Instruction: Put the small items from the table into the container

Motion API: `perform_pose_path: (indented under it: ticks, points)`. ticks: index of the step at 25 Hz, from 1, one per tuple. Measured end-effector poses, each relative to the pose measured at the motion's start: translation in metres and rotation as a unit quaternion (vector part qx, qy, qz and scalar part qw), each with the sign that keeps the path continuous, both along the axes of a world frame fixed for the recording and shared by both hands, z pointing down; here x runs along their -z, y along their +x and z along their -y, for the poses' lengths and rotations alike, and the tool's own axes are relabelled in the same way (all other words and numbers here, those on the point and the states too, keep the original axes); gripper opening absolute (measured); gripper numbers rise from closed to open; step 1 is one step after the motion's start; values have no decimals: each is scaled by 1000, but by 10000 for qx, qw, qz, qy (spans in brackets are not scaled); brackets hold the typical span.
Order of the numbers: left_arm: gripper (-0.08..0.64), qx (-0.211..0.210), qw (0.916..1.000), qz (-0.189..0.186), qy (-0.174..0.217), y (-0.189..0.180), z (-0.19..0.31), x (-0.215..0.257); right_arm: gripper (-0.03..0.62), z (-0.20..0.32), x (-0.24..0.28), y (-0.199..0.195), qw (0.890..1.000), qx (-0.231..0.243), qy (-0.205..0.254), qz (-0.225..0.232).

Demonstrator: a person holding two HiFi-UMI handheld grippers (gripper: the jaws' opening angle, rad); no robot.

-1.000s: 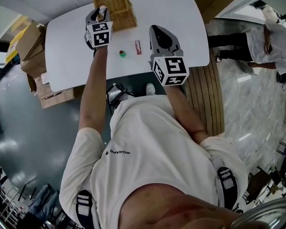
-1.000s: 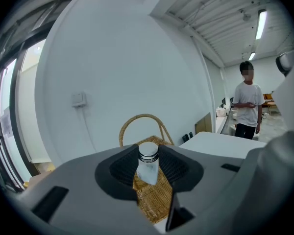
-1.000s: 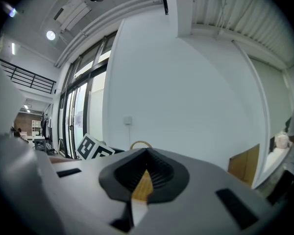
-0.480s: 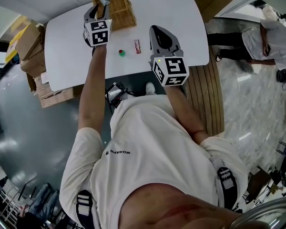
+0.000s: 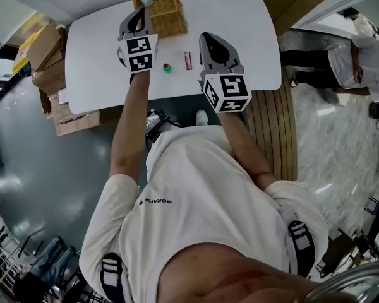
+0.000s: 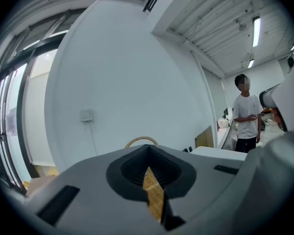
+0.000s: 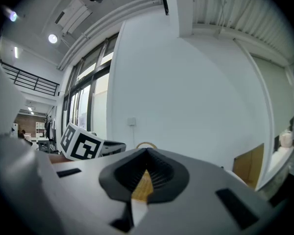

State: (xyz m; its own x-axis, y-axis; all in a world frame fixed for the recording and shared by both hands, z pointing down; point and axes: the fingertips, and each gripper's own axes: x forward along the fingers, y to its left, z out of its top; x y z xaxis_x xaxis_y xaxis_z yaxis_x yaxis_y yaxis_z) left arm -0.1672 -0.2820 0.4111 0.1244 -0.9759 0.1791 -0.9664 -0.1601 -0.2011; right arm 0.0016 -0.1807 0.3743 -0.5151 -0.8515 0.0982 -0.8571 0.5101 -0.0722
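1. The left gripper (image 5: 141,11) has just gone up a little, next to the basket (image 5: 164,14). Its fingers were wide apart a moment ago. Now they are pressed together with nothing between them.
2. I think this means it has let its last thing go and that trip is done. I cannot see into the basket to be sure.
3. The right gripper (image 5: 210,41) has stayed where it was, in the middle of the frame. Its fingers are together too, and they hold nothing.
4. Two small things are still out: a green thing (image 5: 167,68) with a red top, and a red and white packet (image 5: 188,60). They lie near each other but not touching, between the two grippers and just below the basket. They still have to go in.
5. The table (image 5: 240,24) is white and smooth. The basket stands at its far edge, at the top middle of the frame.
6. The floor (image 5: 44,169) is grey and shiny. Brown boxes (image 5: 47,55) sit at the left, wooden slats (image 5: 275,131) at the right, and a person (image 5: 366,62) stands at the far right.
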Motion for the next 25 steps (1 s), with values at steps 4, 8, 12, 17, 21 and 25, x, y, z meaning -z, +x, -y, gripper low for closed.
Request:
perform_pose_path:
  ticks: [4, 8, 12, 17, 21, 25]
  points:
    - [3, -43, 9999, -141, 81, 4, -17, 11, 12, -2, 2, -4, 10000, 35, 19, 24]
    - [3, -26, 9995, -272, 157, 5, -38, 16, 12, -4, 3, -7, 10000, 62, 28, 36]
    - [3, -43, 9991, -402, 158, 8, -53, 16, 12, -3, 4, -8, 10000, 60, 30, 42]
    - [3, -143, 9987, -444, 223, 14, -69, 20, 12, -4, 4, -11, 10000, 78, 31, 31]
    - [3, -181, 9974, -644, 266, 23, -85, 25, 12, -4, 3, -13, 9999, 104, 25, 44]
    - [3, -152, 9968, -712, 330, 30, -98, 26, 12, -6, 4, -12, 9999, 98, 49, 49]
